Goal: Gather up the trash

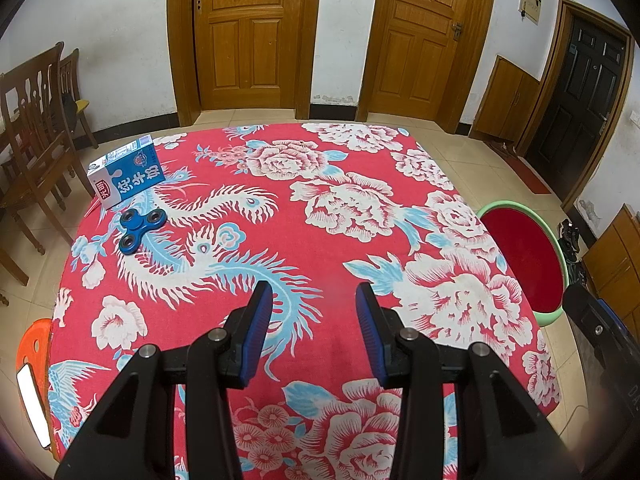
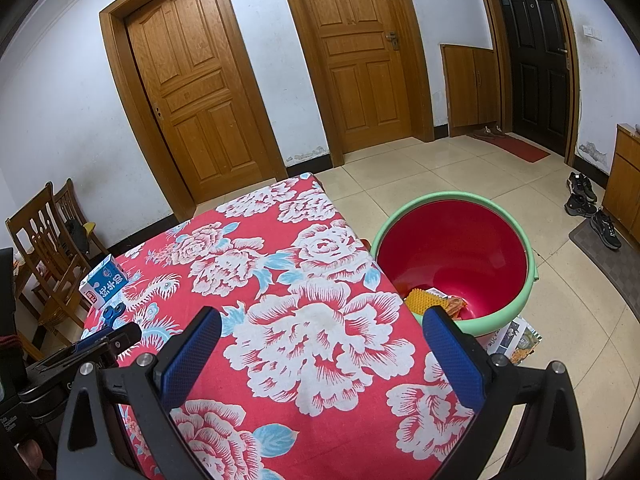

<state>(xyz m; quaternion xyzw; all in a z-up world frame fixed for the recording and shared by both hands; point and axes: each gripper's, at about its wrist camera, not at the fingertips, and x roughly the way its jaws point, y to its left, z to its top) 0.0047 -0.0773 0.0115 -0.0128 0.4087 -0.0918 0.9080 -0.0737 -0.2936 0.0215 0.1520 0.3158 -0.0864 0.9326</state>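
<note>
A blue-and-white milk carton [image 1: 126,172] [image 2: 104,280] lies at the far left corner of the table, which is covered in a red flowered cloth [image 1: 320,208] [image 2: 320,264]. A blue fidget spinner [image 1: 140,230] [image 2: 110,314] lies just in front of it. My left gripper [image 1: 316,300] hovers over the near middle of the cloth, open and empty, well short of both. My right gripper [image 2: 322,316] is open wide and empty over the table's right side. On the floor to the right stands a green basin [image 1: 516,205] [image 2: 516,300] with a red inside, holding a yellow ridged item [image 2: 420,300] and an orange wrapper [image 2: 454,305].
Wooden chairs [image 1: 36,148] [image 2: 44,240] stand left of the table, and an orange stool [image 1: 34,344] at its near left. Printed paper [image 2: 516,336] lies under the basin. Shoes [image 2: 592,212] and a mat sit on the tiled floor to the right. Closed wooden doors line the back wall.
</note>
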